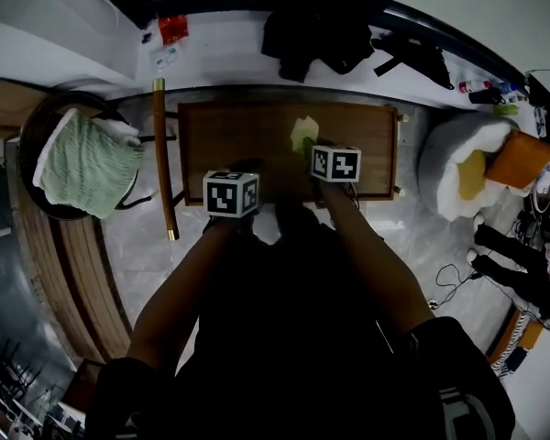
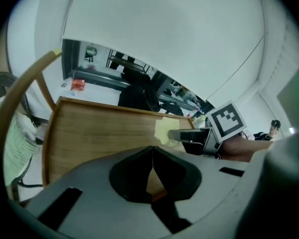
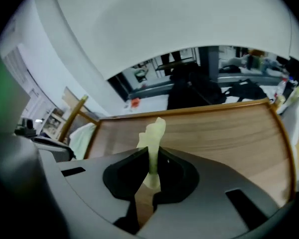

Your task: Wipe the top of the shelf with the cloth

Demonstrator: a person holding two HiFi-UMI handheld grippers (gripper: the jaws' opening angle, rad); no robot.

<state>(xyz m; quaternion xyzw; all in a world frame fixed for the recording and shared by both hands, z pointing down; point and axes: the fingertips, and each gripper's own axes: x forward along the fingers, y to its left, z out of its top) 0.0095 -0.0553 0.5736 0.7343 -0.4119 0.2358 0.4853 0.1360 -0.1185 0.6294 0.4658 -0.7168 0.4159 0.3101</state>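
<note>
The wooden shelf top (image 1: pixel 247 131) lies below me, a rimmed brown board. A pale yellow-green cloth (image 1: pixel 302 134) rests on its middle, and my right gripper (image 1: pixel 313 150) is shut on it. In the right gripper view the cloth (image 3: pixel 152 139) stands pinched between the jaws above the shelf top (image 3: pixel 229 128). My left gripper (image 1: pixel 245 174) hovers at the shelf's near edge, jaws shut on nothing. The left gripper view shows its closed jaws (image 2: pixel 152 156), the shelf top (image 2: pixel 99 133), the cloth (image 2: pixel 162 131) and the right gripper (image 2: pixel 192 135).
A round dark chair (image 1: pixel 50 168) draped with a green-white towel (image 1: pixel 84 161) stands left. A wooden pole (image 1: pixel 163 159) leans beside the shelf. Black bags (image 1: pixel 313 37) lie on the ledge behind. A white cushion with an orange item (image 1: pixel 481 165) sits right.
</note>
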